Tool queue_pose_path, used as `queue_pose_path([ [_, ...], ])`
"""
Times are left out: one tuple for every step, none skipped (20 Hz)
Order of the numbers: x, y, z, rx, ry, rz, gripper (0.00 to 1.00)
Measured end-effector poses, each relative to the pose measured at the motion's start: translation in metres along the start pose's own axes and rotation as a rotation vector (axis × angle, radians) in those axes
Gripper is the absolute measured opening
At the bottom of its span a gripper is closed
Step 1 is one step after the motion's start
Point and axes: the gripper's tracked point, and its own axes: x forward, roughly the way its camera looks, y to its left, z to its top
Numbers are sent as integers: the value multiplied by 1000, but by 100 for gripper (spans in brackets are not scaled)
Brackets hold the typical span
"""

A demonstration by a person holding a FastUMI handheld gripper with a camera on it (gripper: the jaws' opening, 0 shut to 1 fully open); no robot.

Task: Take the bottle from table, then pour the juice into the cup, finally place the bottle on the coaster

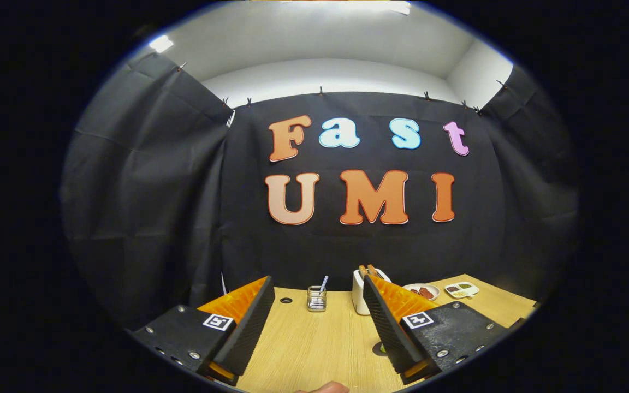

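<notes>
pale wooden table point(314, 338) runs out under the gripper point(319, 292), whose jaws stand wide apart holding nothing. past the fingertips sits a small glass jar point(316, 299), a white toaster point(359, 292) just right of it and two snack dishes point(440, 290) further right. i cannot pick out the bottle, cup or coaster, so reaching ahead blind risks knocking the jar.

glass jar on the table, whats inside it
The glass jar, beyond the open gripper, holds a straw-like stick leaning out of its top. Whatever else fills it is too small to tell. Nothing sits between the fingers.
</notes>
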Motion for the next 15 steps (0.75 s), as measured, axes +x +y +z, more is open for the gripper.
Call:
queue_pose_path([
  [-3,5,3,4,-9,9,97],
  [-6,8,5,6,-17,18,97],
  [-9,10,5,9,-25,24,97],
  [-13,12,4,9,-29,27,96],
  [-15,11,3,9,-32,21,97],
  [-16,10,2,8,-36,18,97],
  [-17,10,1,11,-40,18,97],
  [-17,10,1,15,-48,20,97],
  [-18,9,1,22,-57,22,97],
  [-18,9,3,29,-66,26,97],
  [-18,9,4,36,-77,31,97],
  [-19,8,6,41,-90,36,97],
  [-20,8,9,44,-106,40,97],
  [-20,7,11,44,-117,40,97],
  [-21,6,12,41,-127,44,96],
])
